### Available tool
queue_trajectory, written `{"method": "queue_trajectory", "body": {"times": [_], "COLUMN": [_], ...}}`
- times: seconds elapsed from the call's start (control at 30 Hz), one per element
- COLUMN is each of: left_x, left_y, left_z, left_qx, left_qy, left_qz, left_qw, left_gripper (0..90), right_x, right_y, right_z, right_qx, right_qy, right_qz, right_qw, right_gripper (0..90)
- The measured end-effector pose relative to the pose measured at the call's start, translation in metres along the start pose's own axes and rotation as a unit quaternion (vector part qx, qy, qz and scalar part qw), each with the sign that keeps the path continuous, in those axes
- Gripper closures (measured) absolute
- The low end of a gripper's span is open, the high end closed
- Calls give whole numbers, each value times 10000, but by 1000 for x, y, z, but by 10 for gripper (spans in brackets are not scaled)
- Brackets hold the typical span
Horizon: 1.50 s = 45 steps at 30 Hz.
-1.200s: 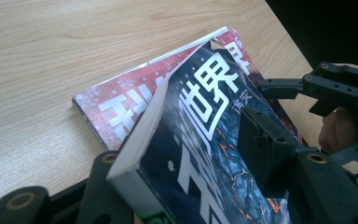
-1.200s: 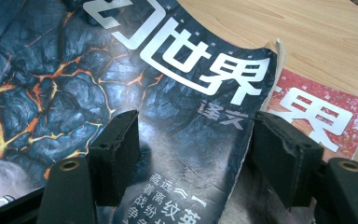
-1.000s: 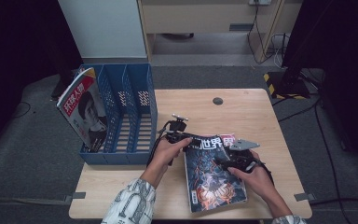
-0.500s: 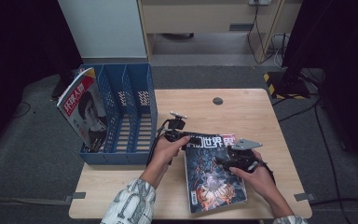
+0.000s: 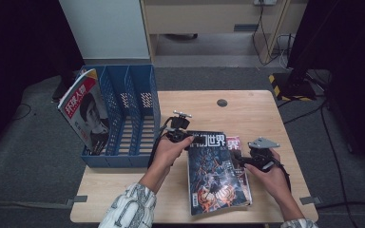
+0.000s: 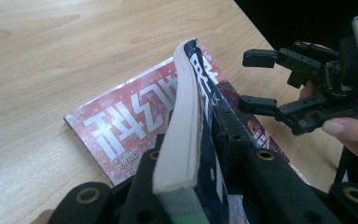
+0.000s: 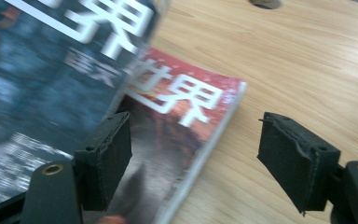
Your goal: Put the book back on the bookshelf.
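The left tool (image 5: pixel 184 137) is clamped on the top edge of a dark blue glossy magazine with white characters (image 5: pixel 214 173). In the left gripper view its jaws pinch the magazine's thick block of pages near the corner, and that corner (image 6: pixel 186 107) is lifted and bowed above a second, red-covered magazine (image 6: pixel 126 135) lying flat on the light wooden bench (image 6: pixel 51 56).

The right tool (image 5: pixel 247 159) sits just beside the right edge of the two magazines, with its jaws spread and nothing between them. In the right gripper view one jaw hangs over the red cover (image 7: pixel 186 107) and the other over bare bench (image 7: pixel 307 70); whether either touches the surface is unclear.

From the high view the blue magazine covers most of the red one, leaving only a strip of red (image 5: pixel 234 142) at its upper right. The blue cover is blurred in the right gripper view (image 7: pixel 51 56), and its artwork is hard to make out.

The blue magazine's long axis runs from the person toward the far side of the bench, title end away from the person. A blue plastic slotted file rack (image 5: pixel 128 118) stands at the bench's left, holding another upright magazine with a red title band (image 5: pixel 83 111) in its leftmost slot.
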<state>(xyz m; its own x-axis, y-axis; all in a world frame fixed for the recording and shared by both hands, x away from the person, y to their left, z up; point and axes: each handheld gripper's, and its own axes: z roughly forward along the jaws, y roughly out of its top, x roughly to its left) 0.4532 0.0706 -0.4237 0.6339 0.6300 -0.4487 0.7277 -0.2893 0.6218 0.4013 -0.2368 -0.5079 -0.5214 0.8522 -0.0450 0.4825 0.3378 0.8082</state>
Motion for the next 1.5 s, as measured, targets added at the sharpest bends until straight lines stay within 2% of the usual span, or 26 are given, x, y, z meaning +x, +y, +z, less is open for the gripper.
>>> {"method": "queue_trajectory", "body": {"times": [0.17,0.4,0.7,0.83,0.97,1.13,1.27,1.5], "left_x": [-3,-5,-7,-8,-11,-13,-17,-22], "left_y": [5,9,12,13,14,16,19,24], "left_z": [-7,-15,-25,-30,-36,-41,-49,-68], "left_qx": [-23,-60,-253,-345,-516,-599,-736,-1202], "left_qy": [29,79,1,-35,-77,-77,-72,-68], "left_qz": [93,151,241,266,377,427,489,687], "left_qw": [9999,9998,9994,9990,9979,9973,9961,9903], "left_gripper": [787,795,807,813,816,820,822,823], "right_x": [-8,-12,-12,-13,-13,-13,-14,-14], "right_y": [-4,-7,-7,-7,-7,-7,-8,-7], "right_z": [-1,-1,-2,-2,-2,-2,-3,-2], "right_qx": [97,216,232,228,233,226,228,224], "right_qy": [-216,-438,-453,-491,-505,-504,-525,-540], "right_qz": [68,105,60,116,96,86,127,112], "right_qw": [9997,9988,9987,9985,9984,9984,9983,9982], "right_gripper": [256,256,256,256,256,255,254,251]}}
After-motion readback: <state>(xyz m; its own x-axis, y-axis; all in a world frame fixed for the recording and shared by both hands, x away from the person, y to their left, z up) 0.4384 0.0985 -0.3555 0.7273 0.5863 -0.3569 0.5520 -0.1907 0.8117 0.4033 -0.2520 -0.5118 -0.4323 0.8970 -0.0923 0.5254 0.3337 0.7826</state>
